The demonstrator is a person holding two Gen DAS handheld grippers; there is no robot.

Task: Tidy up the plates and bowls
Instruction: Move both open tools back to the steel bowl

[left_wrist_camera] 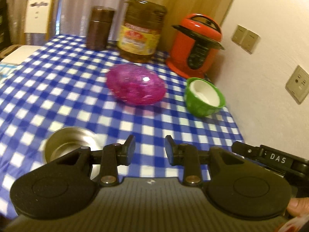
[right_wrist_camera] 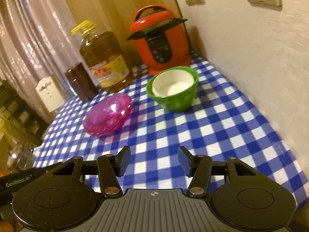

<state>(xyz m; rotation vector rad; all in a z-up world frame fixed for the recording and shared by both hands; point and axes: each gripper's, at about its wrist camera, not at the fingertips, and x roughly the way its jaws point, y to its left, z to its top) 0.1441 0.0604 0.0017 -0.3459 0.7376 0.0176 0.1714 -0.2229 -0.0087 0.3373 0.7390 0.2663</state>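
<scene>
The white bowl (right_wrist_camera: 174, 86) sits nested in the green bowl (right_wrist_camera: 173, 100) at one o'clock on the checked tablecloth (right_wrist_camera: 222, 135), the pink plates (right_wrist_camera: 108, 115) stacked at eleven. Both tongs tilt downward above the cloth, spread and empty: right gripper (right_wrist_camera: 152, 163), left gripper (left_wrist_camera: 149, 150), with a steel bowl (left_wrist_camera: 67, 147) at its nine o'clock.
</scene>
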